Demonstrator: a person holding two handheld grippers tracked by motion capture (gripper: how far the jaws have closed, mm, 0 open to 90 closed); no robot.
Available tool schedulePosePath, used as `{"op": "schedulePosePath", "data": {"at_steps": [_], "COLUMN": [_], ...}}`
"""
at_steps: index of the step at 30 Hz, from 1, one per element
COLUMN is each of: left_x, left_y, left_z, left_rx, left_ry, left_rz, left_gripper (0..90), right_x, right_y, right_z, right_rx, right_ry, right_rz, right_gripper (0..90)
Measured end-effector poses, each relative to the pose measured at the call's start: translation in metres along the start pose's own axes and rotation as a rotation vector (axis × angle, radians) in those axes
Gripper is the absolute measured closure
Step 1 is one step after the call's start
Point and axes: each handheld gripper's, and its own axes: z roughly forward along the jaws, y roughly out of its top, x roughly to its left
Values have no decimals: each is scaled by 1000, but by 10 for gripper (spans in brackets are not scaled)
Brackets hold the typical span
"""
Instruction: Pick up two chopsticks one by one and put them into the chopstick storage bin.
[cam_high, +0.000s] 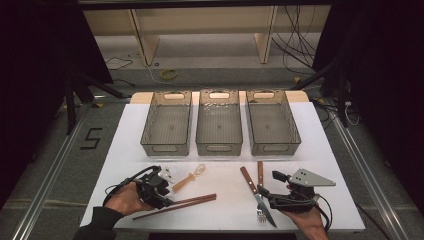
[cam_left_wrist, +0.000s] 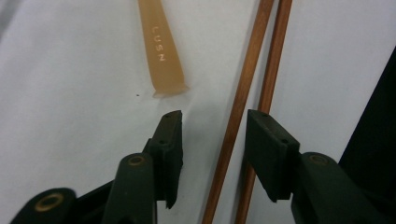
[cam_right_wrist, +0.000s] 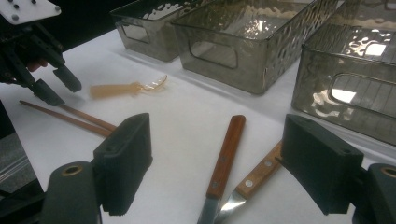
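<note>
High view: two grippers work at the near edge of a white table (cam_high: 330, 165) set with cutlery and three smoked-plastic bins (cam_high: 219, 122) in a row at the back. The left gripper (cam_high: 167, 197) sits over the pair of brown chopsticks (cam_high: 192, 202), jaws spread and unclosed; in the left gripper view the sticks (cam_left_wrist: 243, 102) run up between the two jaws, with the amber plastic spoon (cam_left_wrist: 161, 51) lying just beyond the left jaw. The right gripper (cam_high: 266, 196) hovers with its jaws wide apart over the wooden-handled knife (cam_high: 250, 181) and the wooden-handled fork (cam_high: 260, 175), which cross near their metal ends; the right gripper view shows both handles (cam_right_wrist: 226, 154) between the jaws, neither one gripped.

This looks like the approach before a pick, likely sorting cutlery into the bins. Next, the left gripper probably needs to settle lower and close on both chopsticks together, squarely, so that one does not roll free. The right must choose one handle, since they lie close.
</note>
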Motion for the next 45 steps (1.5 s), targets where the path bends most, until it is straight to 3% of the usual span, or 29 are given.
{"op": "schedulePosePath", "data": {"at_steps": [12,23,31,38,43,45], "left_x": [-3,-5,-6,-6,-6,-5], "left_y": [1,5,9,9,10,9], "left_z": [8,10,10,10,6,-1], "left_rx": [60,97,128,126,98,58], "left_ry": [-10,5,-1,1,5,17], "left_rz": [61,103,157,181,198,186], "left_gripper": [718,779,837,844,845,846], "right_x": [0,0,0,-1,-1,-1], "right_y": [0,0,-1,-1,0,-1], "right_z": [1,2,3,3,3,2], "right_rx": [9,21,32,31,30,29], "right_ry": [12,10,7,7,7,6], "right_rz": [-2,1,3,7,7,6], "right_gripper": [257,261,265,266,266,267]}}
